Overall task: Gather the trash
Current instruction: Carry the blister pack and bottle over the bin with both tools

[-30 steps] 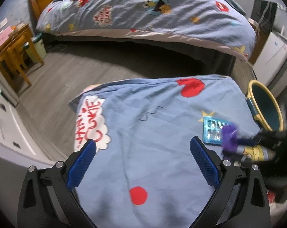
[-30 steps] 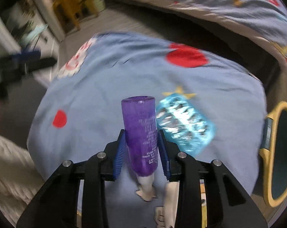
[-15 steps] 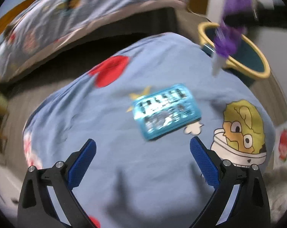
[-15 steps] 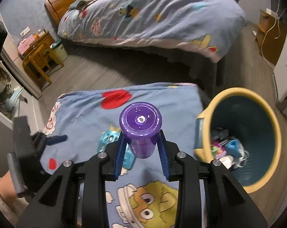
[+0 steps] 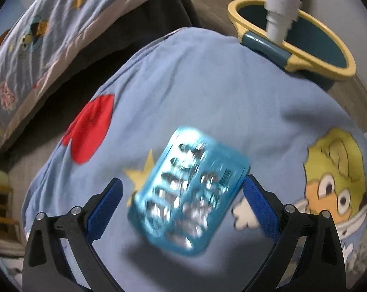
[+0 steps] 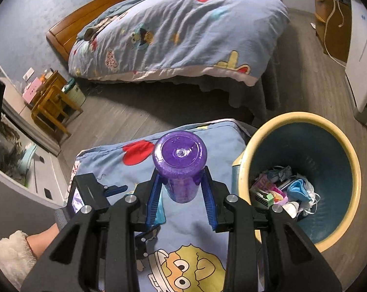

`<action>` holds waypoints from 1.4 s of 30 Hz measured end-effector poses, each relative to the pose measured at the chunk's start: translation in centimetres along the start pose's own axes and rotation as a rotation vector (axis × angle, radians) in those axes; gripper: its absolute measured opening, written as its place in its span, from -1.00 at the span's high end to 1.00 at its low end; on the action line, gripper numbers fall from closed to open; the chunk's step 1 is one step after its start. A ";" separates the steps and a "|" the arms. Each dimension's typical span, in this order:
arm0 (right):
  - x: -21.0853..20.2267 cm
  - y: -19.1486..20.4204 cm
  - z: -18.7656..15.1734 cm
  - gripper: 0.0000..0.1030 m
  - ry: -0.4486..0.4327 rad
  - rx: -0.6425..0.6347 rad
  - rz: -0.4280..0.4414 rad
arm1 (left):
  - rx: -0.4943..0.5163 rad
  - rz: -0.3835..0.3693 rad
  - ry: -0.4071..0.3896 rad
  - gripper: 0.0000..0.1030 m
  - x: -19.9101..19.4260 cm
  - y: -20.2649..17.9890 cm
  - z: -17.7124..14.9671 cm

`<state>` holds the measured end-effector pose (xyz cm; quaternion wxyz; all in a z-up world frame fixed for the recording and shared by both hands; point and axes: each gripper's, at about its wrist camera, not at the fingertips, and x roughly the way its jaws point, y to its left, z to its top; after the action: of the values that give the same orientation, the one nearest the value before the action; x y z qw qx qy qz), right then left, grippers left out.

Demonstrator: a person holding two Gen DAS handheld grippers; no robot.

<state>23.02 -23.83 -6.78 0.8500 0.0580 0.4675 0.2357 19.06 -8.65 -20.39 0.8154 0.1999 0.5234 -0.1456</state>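
Right wrist view: right gripper (image 6: 182,196) jaws pinch the purple bottle (image 6: 179,165) mid-body, base forward, held up beside the yellow-rimmed bin (image 6: 302,119), probably staged for a drop. Bin already holds masks and wrappers. Left gripper (image 5: 181,206) jaws are spread, straddling the blue blister pack (image 5: 188,204) on the cartoon cloth (image 5: 207,85), not touching. Pack is motion-blurred; bottle top is cropped in the left wrist view.
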 end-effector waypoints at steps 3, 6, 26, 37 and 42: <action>0.1 -0.7 -0.1 0.38 0.005 0.012 -0.006 | -0.047 0.002 -0.011 -0.89 0.4 0.7 0.8; 0.2 -1.0 -0.2 0.38 0.010 0.018 -0.006 | -0.152 -0.067 -0.015 -0.87 0.4 2.2 0.2; -2.0 -3.1 0.5 0.38 -0.036 0.074 -0.044 | -0.263 -0.093 -0.096 -0.41 -3.4 3.2 -0.1; -5.1 -9.7 0.6 0.38 -0.065 0.101 -0.290 | -0.154 -0.146 -0.233 -0.41 -7.8 -3.6 8.0; -5.5 -14.8 -0.6 0.38 -0.045 0.225 -0.318 | -0.107 -0.181 -0.252 -0.41 -7.4 -7.5 12.4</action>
<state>25.18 -39.43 -7.56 0.8749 0.0832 0.4751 0.0434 22.57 -20.93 -10.37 0.8677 0.0885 0.4397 -0.2142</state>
